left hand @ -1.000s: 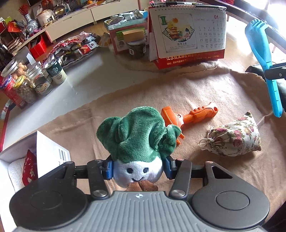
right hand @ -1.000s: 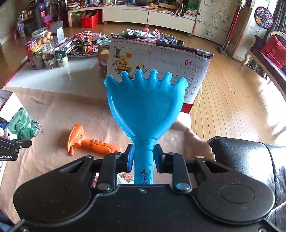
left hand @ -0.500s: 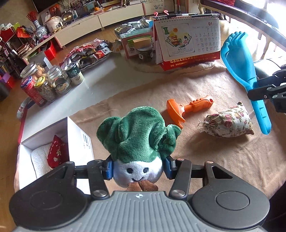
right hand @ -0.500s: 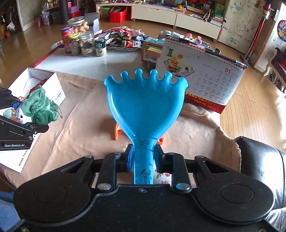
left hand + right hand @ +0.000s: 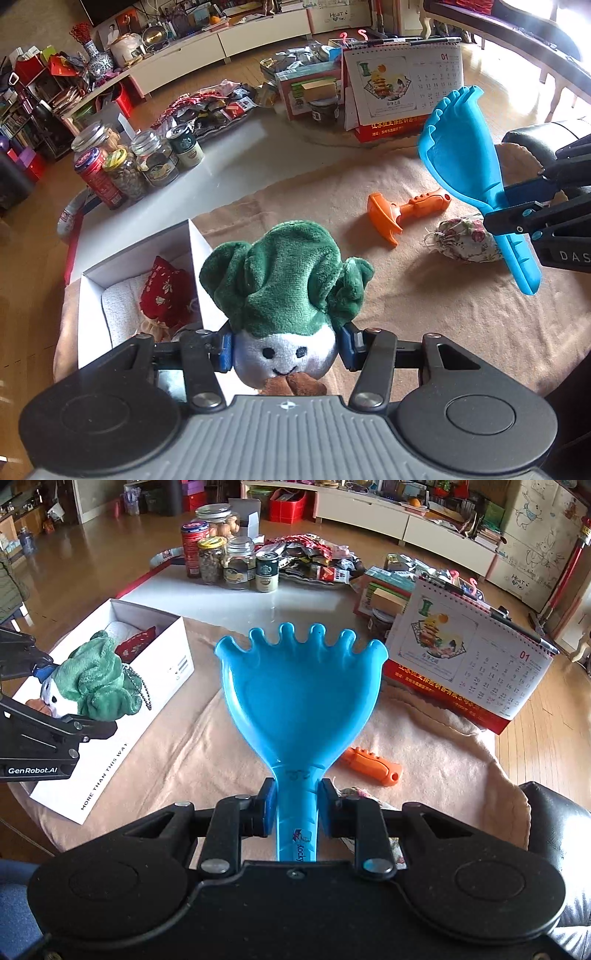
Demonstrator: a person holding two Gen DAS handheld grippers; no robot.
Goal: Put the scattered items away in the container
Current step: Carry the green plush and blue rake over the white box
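My left gripper [image 5: 286, 350] is shut on a green-and-white plush cabbage toy [image 5: 284, 291], held above the near right edge of the white box [image 5: 92, 273]. The box holds a red floral pouch [image 5: 166, 291] on white padding. My right gripper [image 5: 295, 808] is shut on the handle of a blue toy rake scoop [image 5: 299, 698], raised over the beige cloth. An orange toy hammer [image 5: 406, 212] and a floral cloth pouch [image 5: 465, 240] lie on the cloth. In the right wrist view the plush [image 5: 92, 683] hangs over the box [image 5: 155, 672], and the hammer [image 5: 373, 770] shows behind the scoop.
A desk calendar [image 5: 402, 92] stands at the back of the cloth [image 5: 424, 314]. Jars and cans [image 5: 136, 166] cluster on the white tabletop at the left, with snack packets [image 5: 210, 107] and a carton [image 5: 306, 92] behind. A black armrest [image 5: 554, 823] lies to the right.
Both grippers have moved left toward the white box and risen a little, carrying the plush and the scoop. The box has come further into both views; the right gripper has also rolled.
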